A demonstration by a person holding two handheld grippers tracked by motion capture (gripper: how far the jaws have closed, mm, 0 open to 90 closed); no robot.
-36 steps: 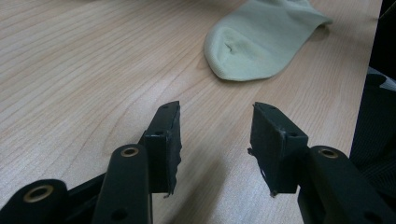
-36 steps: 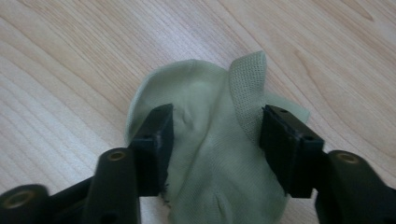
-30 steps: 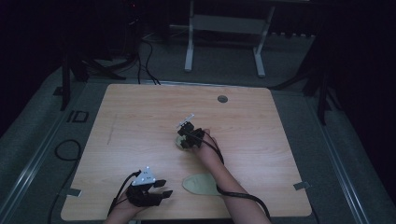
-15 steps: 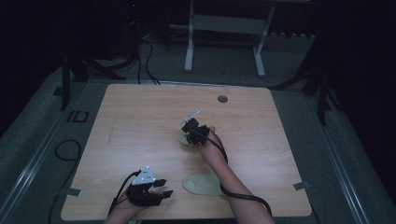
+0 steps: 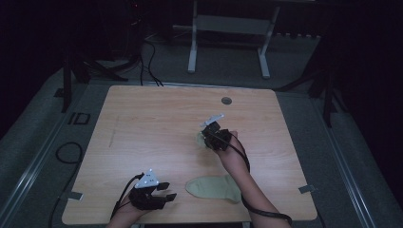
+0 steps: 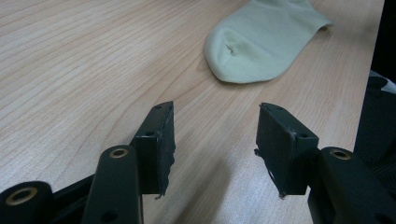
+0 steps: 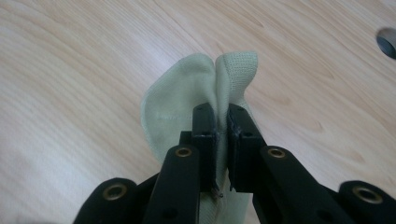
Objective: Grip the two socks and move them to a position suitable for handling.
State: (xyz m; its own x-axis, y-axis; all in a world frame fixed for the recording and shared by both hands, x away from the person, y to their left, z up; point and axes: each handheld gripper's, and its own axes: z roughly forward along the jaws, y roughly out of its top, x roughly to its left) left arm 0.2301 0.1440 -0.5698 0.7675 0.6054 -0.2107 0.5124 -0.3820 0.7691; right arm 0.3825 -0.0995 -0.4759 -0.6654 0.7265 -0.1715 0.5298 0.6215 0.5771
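Observation:
My right gripper [image 5: 207, 138] [image 7: 223, 112] hangs over the middle of the wooden table [image 5: 142, 118]. Its jaws have just been closing and are now shut on a bunched fold of a pale green sock [image 5: 201, 140] [image 7: 177, 107]. The sock's edge is pinched upright between the pads and the rest hangs toward the tabletop. A second pale green sock [image 5: 214, 187] [image 6: 261, 42] lies flat near the front edge. To its left, my left gripper [image 5: 167, 191] [image 6: 215, 126] rests low over the table. It is open and holds nothing, with its jaws pointing toward that sock.
A round cable hole [image 5: 226, 100] [image 7: 387, 42] sits in the table's far side. A white metal stand [image 5: 228, 28] and dark cables [image 5: 147, 52] lie on the floor behind the table. The person's right forearm [image 5: 242, 180] crosses beside the flat sock.
My right gripper has closed on the sock and risen, drifting to the right and farther away, pulling the sock up off the table. The left gripper has stayed put.

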